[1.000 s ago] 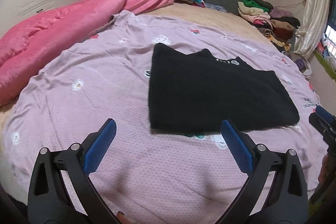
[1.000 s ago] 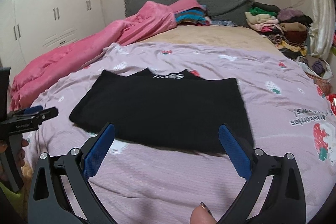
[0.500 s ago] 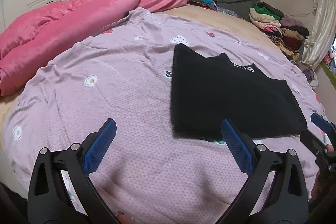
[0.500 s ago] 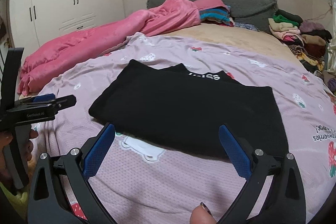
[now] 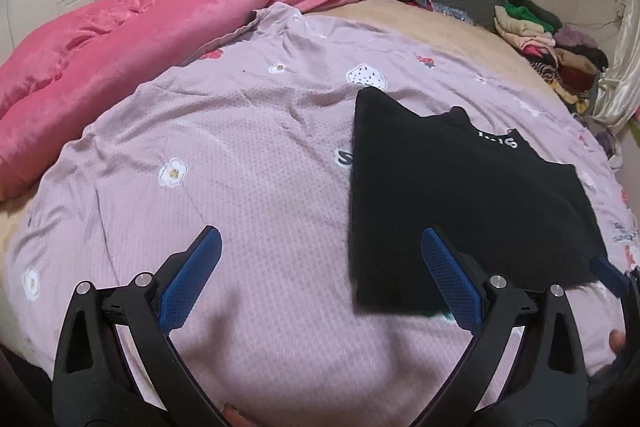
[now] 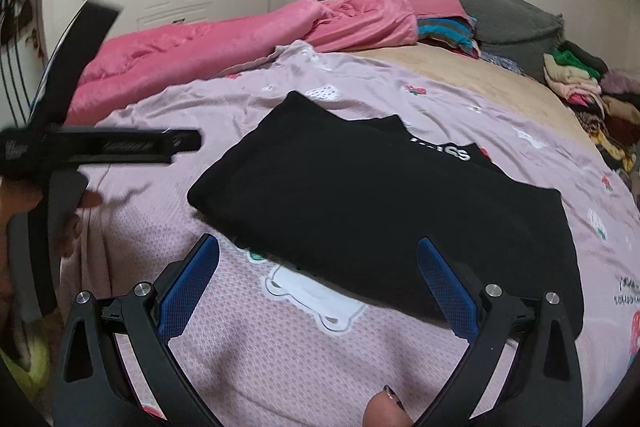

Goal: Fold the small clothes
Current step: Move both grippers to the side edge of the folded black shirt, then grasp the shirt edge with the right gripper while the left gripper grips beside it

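One black knit top with white lettering at the neck (image 6: pixel 384 211), lying flat and already partly folded into a rough rectangle on the pink-lilac printed bedsheet (image 5: pixel 248 187), closer to the near edge of the bed than to the grey headboard (image 6: pixel 460 3). Looks soft and light, probably a bit thick and fuzzy, so likely to drape and sag the moment a corner gets lifted, nothing stiff or fragile about it. Not slippery either by the look of it, though the sheet underneath may bunch up and get pinched along with it. Left gripper (image 5: pixel 320 279) hanging above the sheet with blue pads spread wide apart, nothing between them, near-left corner of the top just beside its right pad. Right gripper (image 6: pixel 320 283) same deal, wide apart and empty, hovering over the near edge of the top. Best bet for a hold: pinch the doubled near edge at both corners, one per gripper, grabbing all layers at once so the fold doesn't slide open. Pink plush blanket (image 5: pixel 140 39) and stack of folded clothes (image 6: pixel 588 83) sitting well apart at the far side, no bother.
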The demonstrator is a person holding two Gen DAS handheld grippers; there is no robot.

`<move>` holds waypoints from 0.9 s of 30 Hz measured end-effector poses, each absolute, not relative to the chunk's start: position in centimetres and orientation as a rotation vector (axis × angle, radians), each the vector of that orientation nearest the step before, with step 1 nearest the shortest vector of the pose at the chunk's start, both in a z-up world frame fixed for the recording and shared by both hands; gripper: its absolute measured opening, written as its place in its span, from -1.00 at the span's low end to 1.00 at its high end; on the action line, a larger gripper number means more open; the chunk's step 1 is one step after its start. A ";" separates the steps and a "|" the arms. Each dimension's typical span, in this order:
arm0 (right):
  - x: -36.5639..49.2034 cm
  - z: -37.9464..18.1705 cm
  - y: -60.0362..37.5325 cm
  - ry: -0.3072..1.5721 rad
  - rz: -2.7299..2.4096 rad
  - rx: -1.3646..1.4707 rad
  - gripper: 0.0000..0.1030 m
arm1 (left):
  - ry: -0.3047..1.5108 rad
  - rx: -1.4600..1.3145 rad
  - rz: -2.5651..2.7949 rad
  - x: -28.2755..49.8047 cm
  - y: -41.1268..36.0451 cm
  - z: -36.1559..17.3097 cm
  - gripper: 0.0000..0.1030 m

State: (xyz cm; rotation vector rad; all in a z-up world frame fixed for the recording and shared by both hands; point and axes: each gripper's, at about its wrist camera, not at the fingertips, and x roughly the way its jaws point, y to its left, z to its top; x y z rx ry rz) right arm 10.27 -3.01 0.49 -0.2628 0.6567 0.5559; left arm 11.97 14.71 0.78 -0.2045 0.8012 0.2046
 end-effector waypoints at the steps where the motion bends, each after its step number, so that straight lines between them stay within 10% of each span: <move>1: 10.3 0.3 -2.7 0.657 0.558 -0.275 0.91 | 0.805 -0.196 0.209 12.5 14.7 0.8 0.81; 27: 15.9 -6.8 5.6 0.706 0.474 -0.583 0.91 | 0.854 -0.121 0.274 20.0 17.3 -2.0 0.81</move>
